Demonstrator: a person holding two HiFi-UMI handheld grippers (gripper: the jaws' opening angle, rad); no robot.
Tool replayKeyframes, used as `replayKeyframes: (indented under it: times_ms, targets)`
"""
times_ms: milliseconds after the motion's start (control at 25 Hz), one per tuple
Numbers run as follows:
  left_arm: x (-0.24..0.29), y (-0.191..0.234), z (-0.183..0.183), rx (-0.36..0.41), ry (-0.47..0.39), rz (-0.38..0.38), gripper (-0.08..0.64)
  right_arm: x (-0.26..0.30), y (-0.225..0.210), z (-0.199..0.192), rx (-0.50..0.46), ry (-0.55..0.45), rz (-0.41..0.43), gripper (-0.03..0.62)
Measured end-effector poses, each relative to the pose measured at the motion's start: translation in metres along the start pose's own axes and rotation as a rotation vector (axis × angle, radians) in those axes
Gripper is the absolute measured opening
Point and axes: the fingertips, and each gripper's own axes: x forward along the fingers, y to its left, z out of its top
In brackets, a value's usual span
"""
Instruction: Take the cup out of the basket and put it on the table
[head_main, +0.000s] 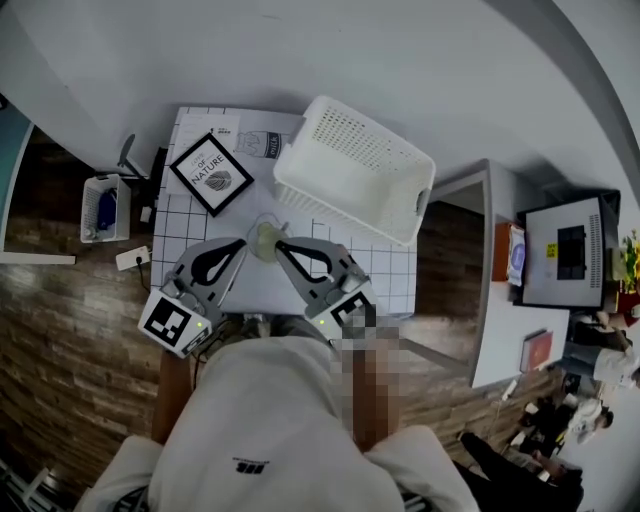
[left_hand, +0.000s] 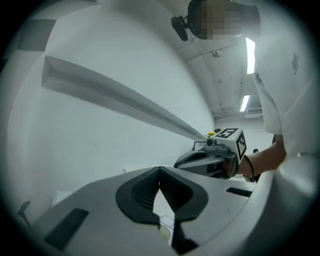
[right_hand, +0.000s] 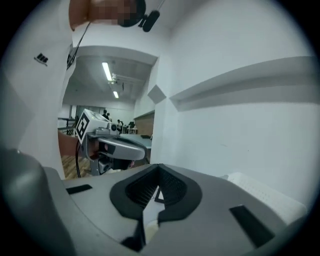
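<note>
1. The cup (head_main: 266, 240) stands on the tabletop (head_main: 200, 225), out of the basket (head_main: 355, 170) and just beside its near corner, so the task looks done
2. The left tool (left_hand: 160, 170) and the right tool (right_hand: 159, 166) are both closed tip to tip, gripping nothing
3. Risk: in the head view the cup shows between the two tool tips and is likely below them, so a careless dip or swing of either could tip it; it looks light
4. Risk: the basket seems to overhang the tabletop's right edge, so a nudge might send it off
5. Only the head view shows the cup, the basket and the framed print (head_main: 212, 173); the gripper views show wall, the other tool and the meeting jaws up close
</note>
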Motion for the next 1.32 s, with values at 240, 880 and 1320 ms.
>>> replayKeyframes:
  times_ms: [240, 880, 1320]
  targets:
    - [-0.004, -0.012, 0.028, 0.028, -0.058, -0.043, 0.005, -0.018, -0.008, 0.018, 0.169, -0.166, -0.044, 0.012]
    - [0.004, -0.023, 0.019, 0.032, -0.019, -0.065, 0.005, -0.035, -0.01, 0.007, 0.17, -0.152, -0.063, 0.012]
    - [0.009, -0.021, 0.015, 0.035, -0.018, -0.06, 0.005, -0.032, -0.009, -0.001, 0.162, -0.127, -0.053, 0.012]
